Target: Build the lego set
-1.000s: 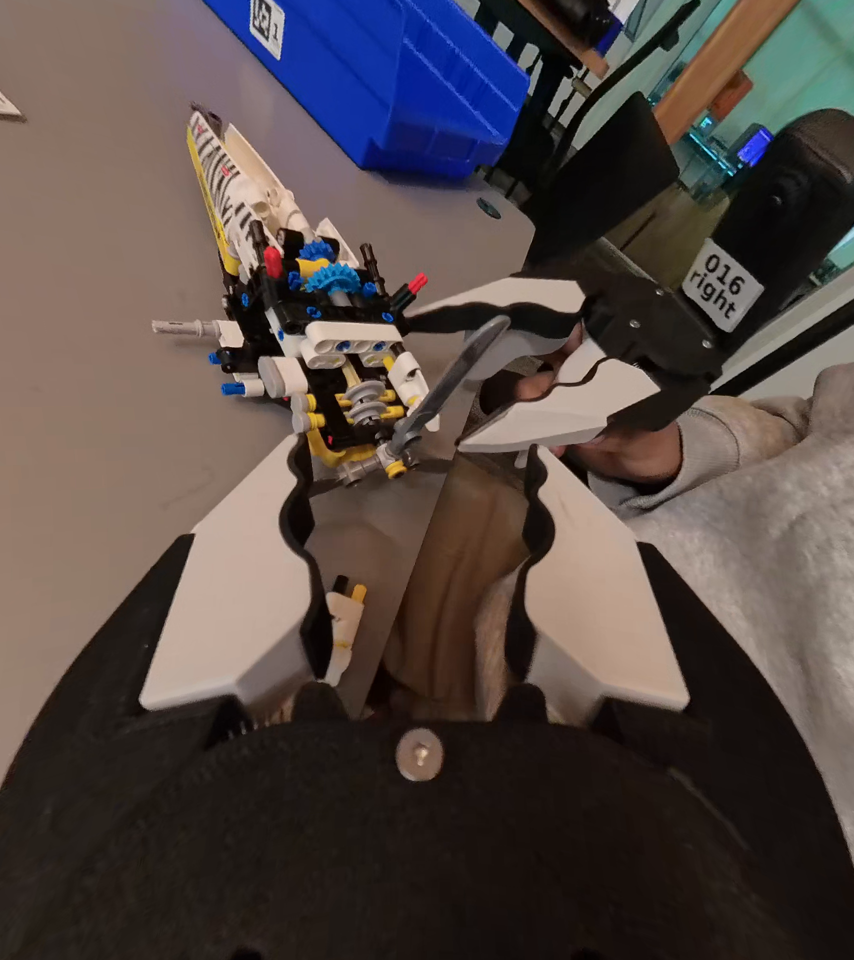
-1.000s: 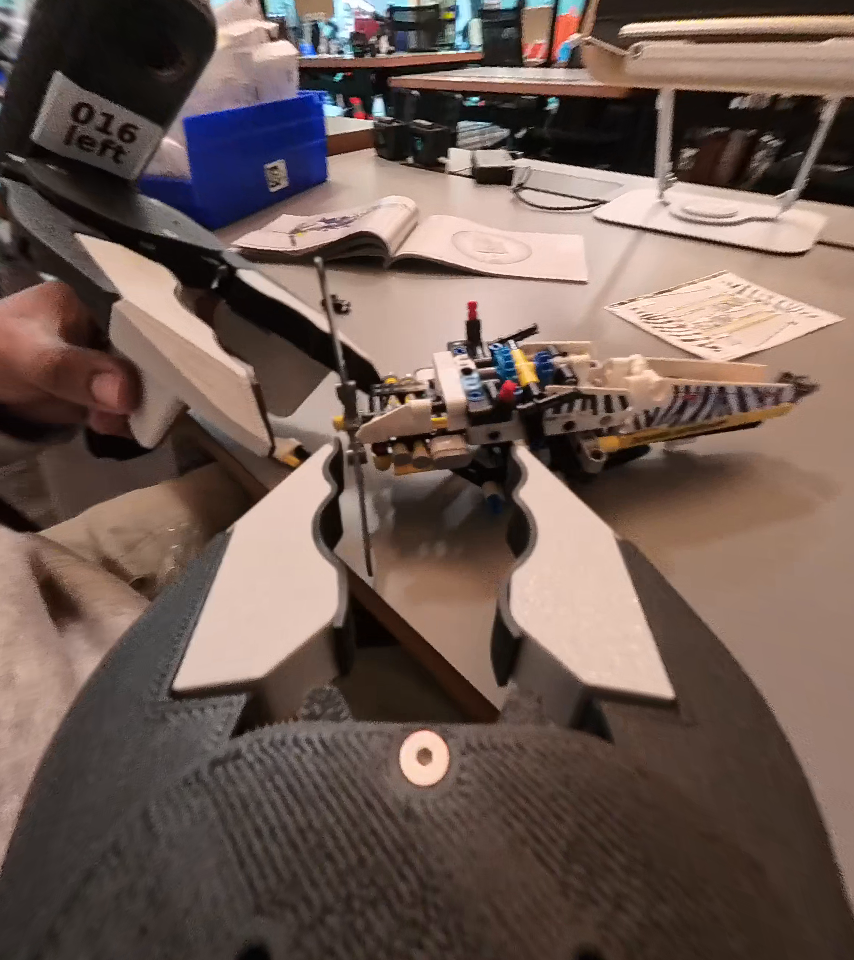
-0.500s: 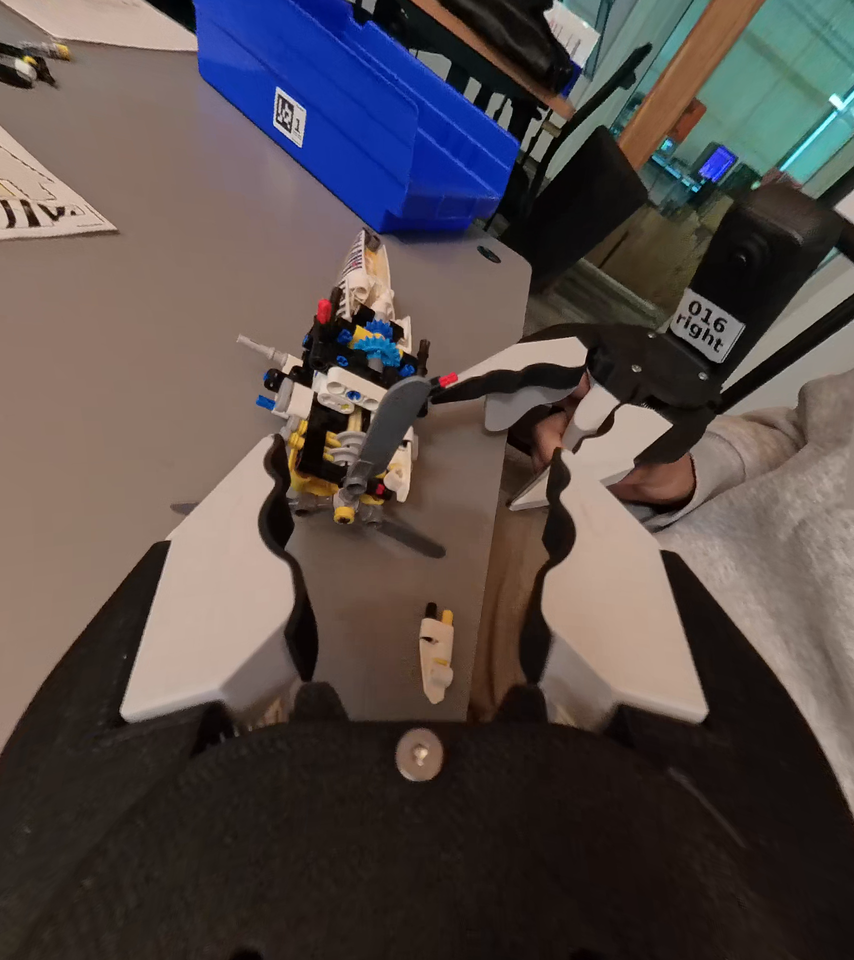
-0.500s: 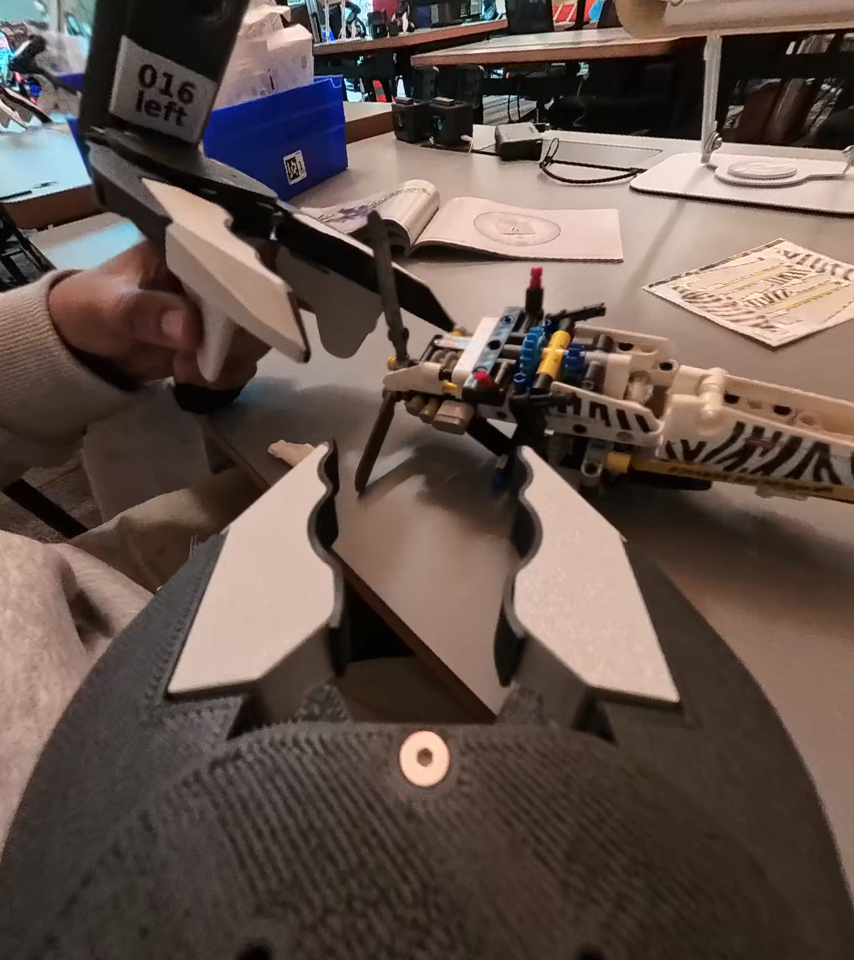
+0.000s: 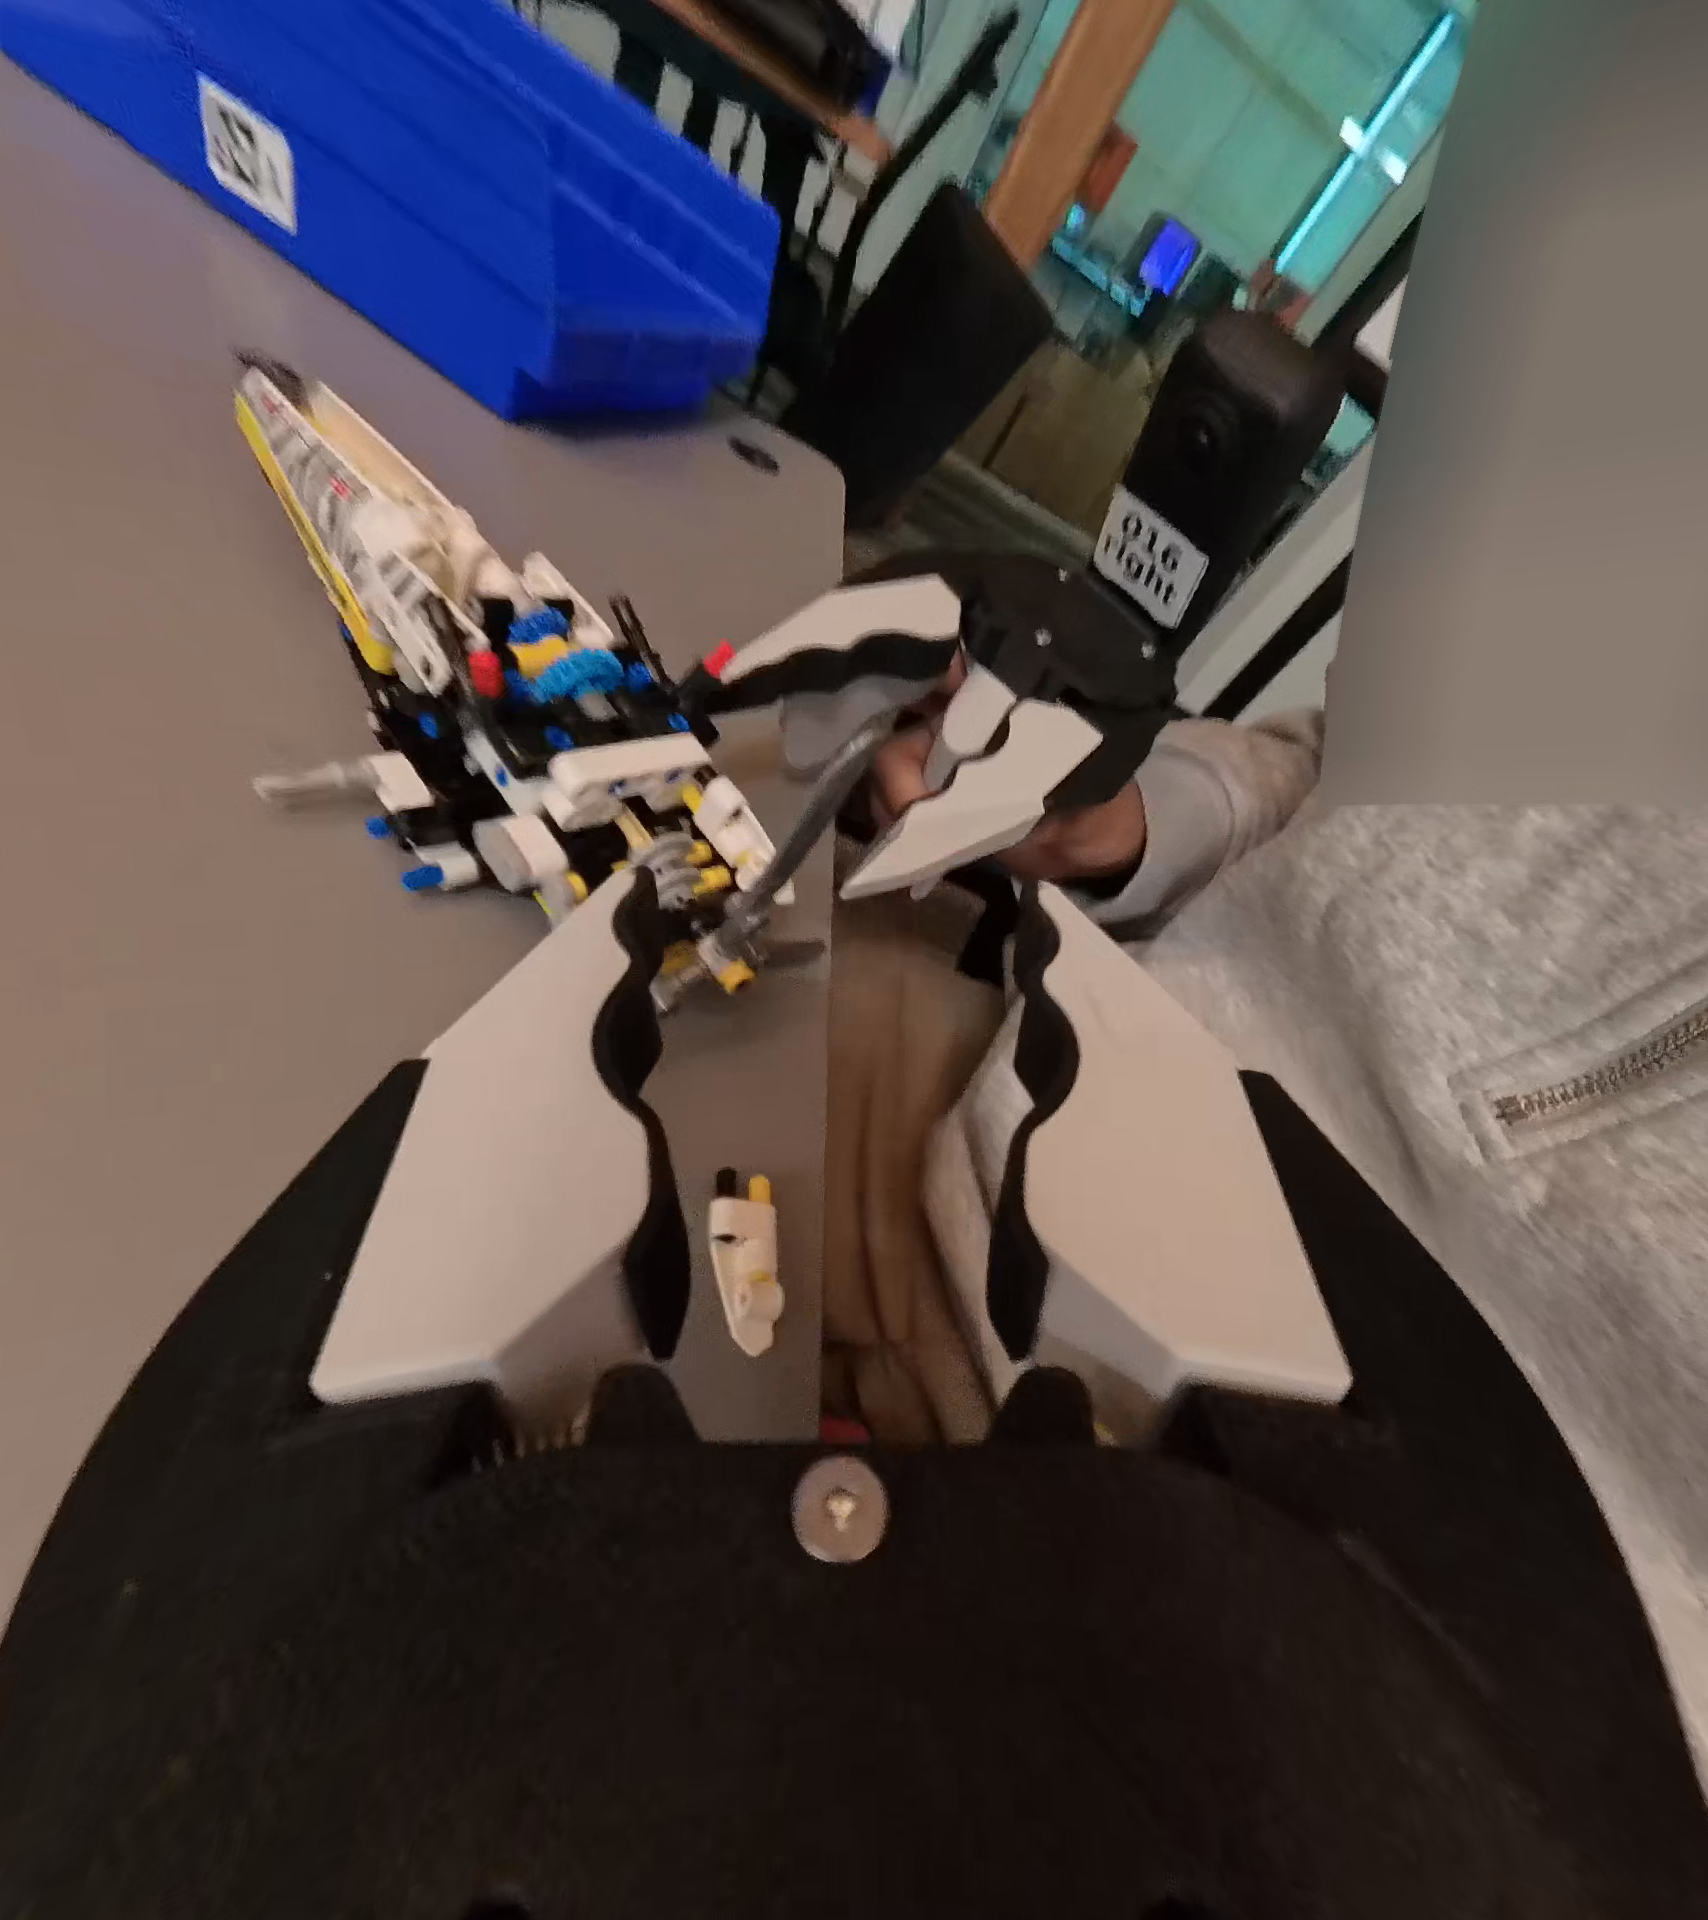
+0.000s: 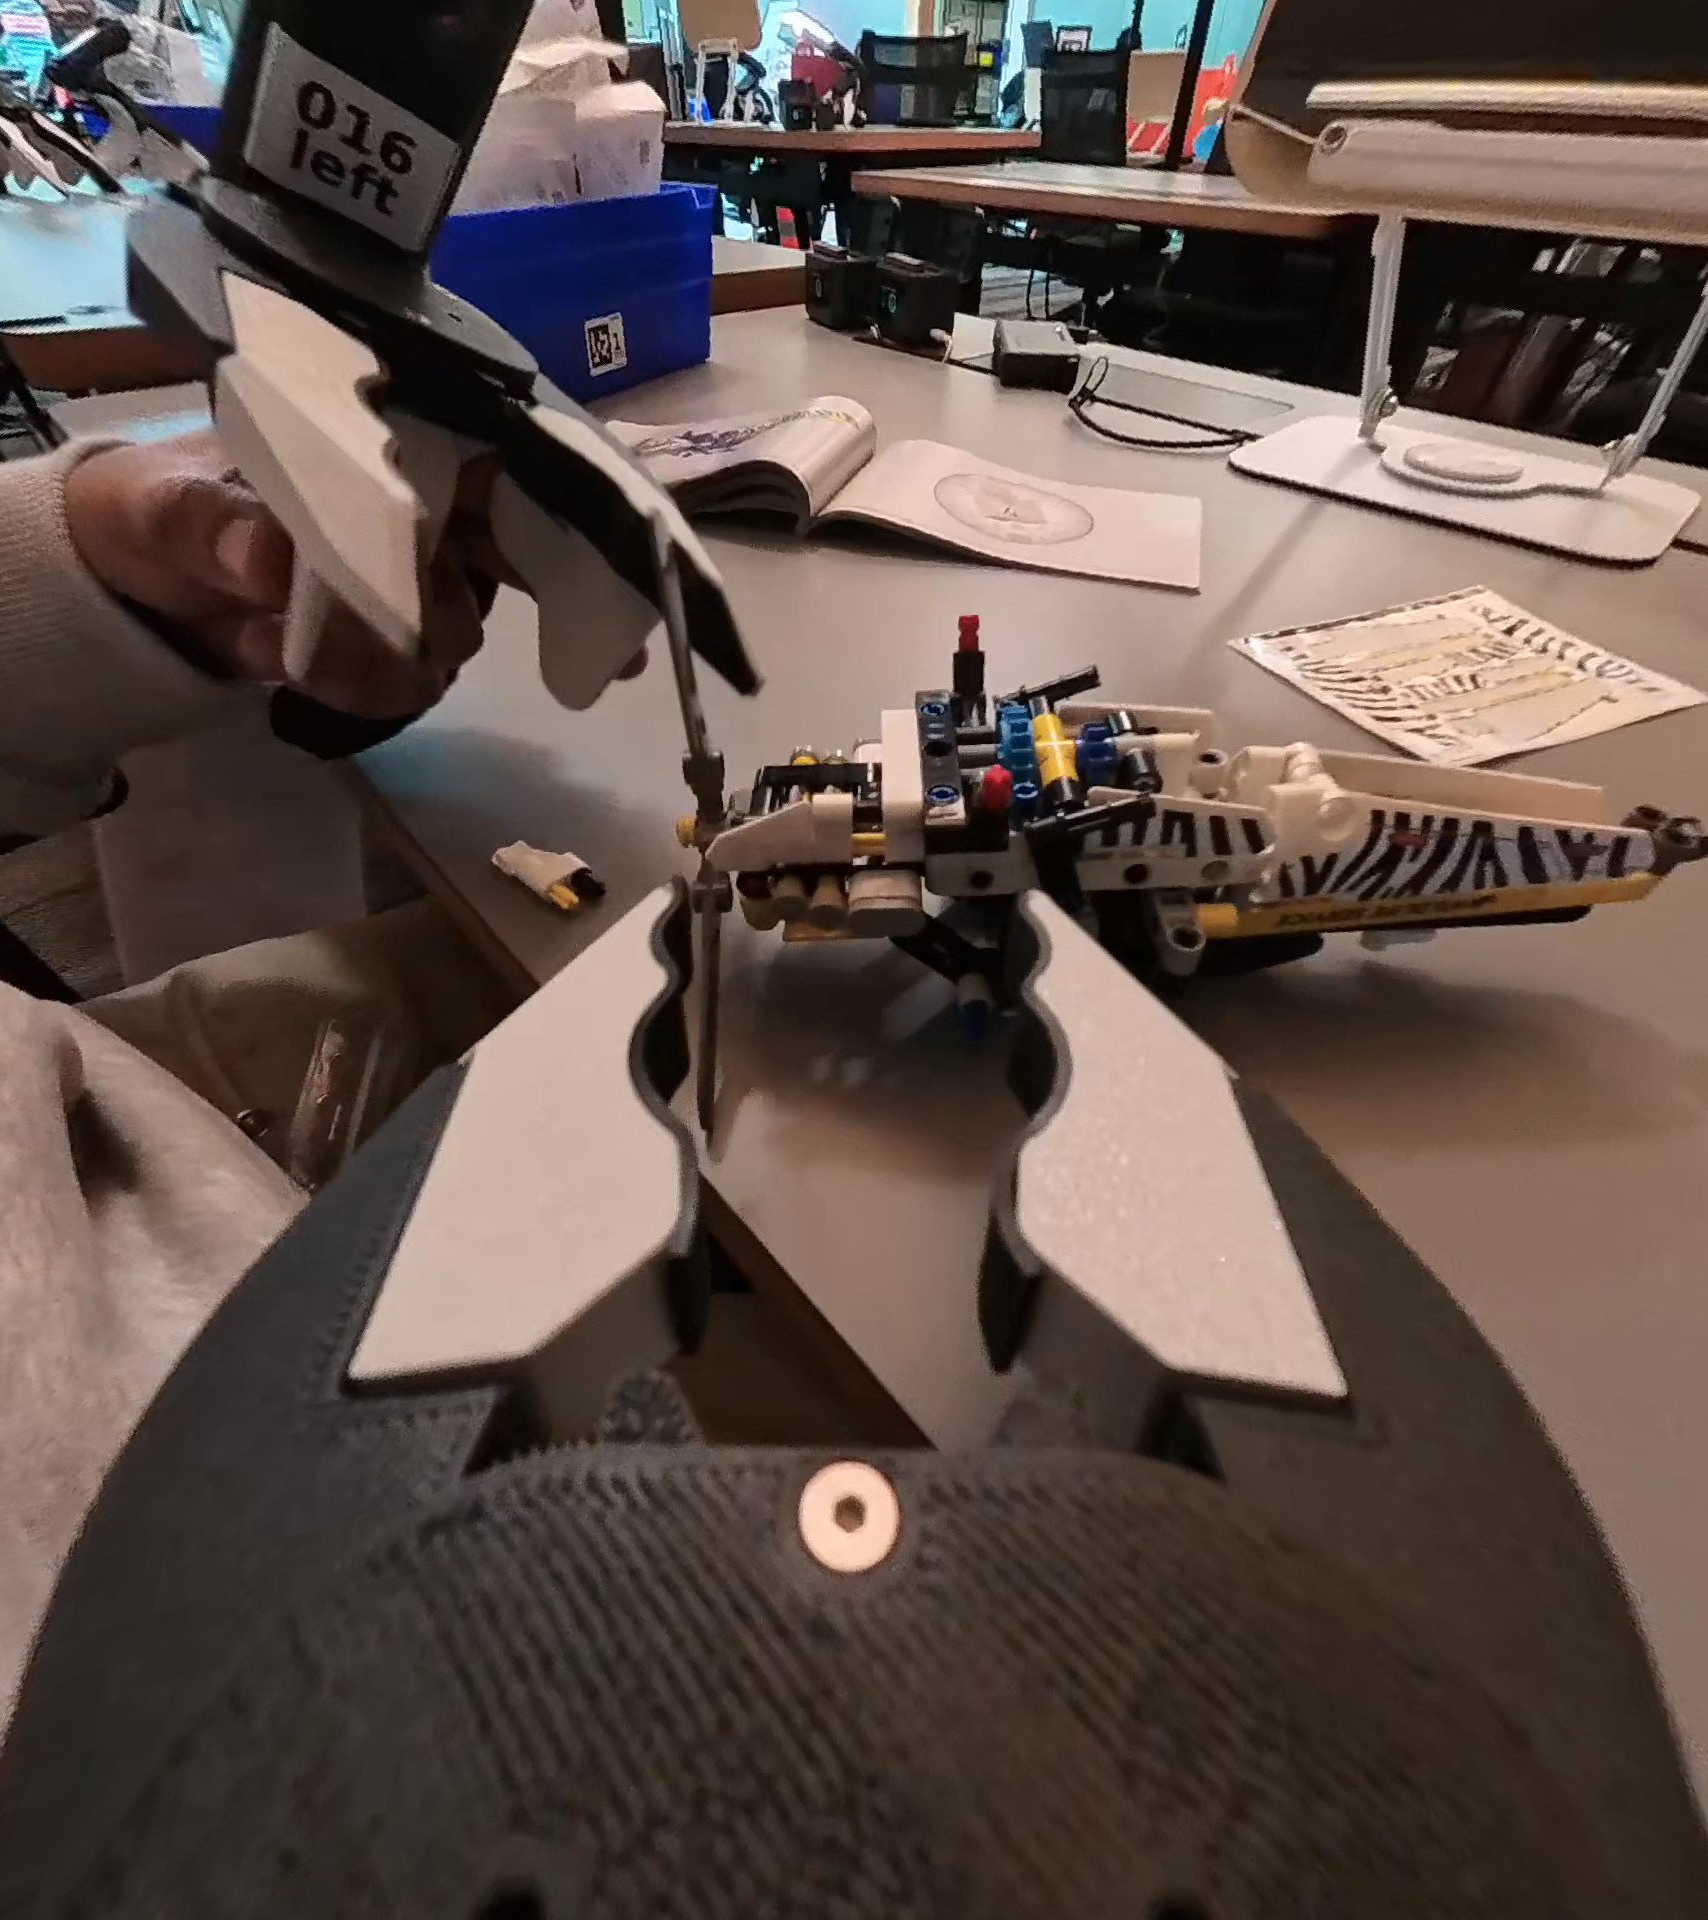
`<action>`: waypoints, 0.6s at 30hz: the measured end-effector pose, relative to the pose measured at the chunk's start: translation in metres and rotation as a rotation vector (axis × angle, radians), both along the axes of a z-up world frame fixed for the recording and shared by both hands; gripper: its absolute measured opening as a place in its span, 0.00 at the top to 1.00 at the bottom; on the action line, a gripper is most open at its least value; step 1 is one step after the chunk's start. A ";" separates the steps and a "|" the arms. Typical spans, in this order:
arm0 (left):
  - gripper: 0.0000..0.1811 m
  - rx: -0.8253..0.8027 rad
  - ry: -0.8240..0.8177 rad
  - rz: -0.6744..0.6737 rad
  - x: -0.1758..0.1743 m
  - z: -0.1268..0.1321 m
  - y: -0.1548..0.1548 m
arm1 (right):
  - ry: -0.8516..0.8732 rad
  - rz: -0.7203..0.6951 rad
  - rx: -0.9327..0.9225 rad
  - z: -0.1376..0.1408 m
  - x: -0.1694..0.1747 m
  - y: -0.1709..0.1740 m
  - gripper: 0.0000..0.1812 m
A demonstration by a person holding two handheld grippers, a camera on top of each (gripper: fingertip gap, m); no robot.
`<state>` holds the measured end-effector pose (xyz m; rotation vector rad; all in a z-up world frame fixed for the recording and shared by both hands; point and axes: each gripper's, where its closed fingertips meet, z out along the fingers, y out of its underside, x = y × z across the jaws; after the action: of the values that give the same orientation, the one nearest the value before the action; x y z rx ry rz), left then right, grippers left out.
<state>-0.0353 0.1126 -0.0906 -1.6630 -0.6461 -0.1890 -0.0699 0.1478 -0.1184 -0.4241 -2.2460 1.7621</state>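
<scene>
Both fingers of the left gripper point(image 5: 829, 1049) and right gripper point(image 6: 845, 1023) are spread wide, nothing grasped. A zebra-striped lego model point(image 6: 1120, 831) with a grey propeller point(image 6: 704, 914) is seen at the grey table point(image 6: 1452, 1195) edge, a blue bin point(image 5: 393, 197) behind. Since a moment ago, the propeller has been turned upright.

Soft indoor light, blurred, warped edges

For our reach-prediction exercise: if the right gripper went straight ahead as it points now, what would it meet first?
Probably the grey propeller at the lego plane's front; depth is unclear. The right gripper is open.
</scene>
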 end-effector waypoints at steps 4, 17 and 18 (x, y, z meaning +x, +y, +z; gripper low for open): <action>0.58 0.030 0.000 0.082 -0.019 0.000 -0.009 | -0.004 -0.008 0.008 -0.002 0.000 -0.004 0.68; 0.52 -0.042 -0.093 -0.004 -0.014 -0.020 0.013 | -0.065 -0.024 -0.013 -0.007 -0.003 -0.010 0.72; 0.53 -0.044 -0.101 -0.009 -0.014 -0.020 0.014 | -0.066 -0.026 -0.015 -0.007 -0.004 -0.009 0.73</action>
<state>-0.0490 0.1263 -0.1110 -1.7067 -0.7233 -0.2681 -0.0739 0.1392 -0.1255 -0.5196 -2.2623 1.7782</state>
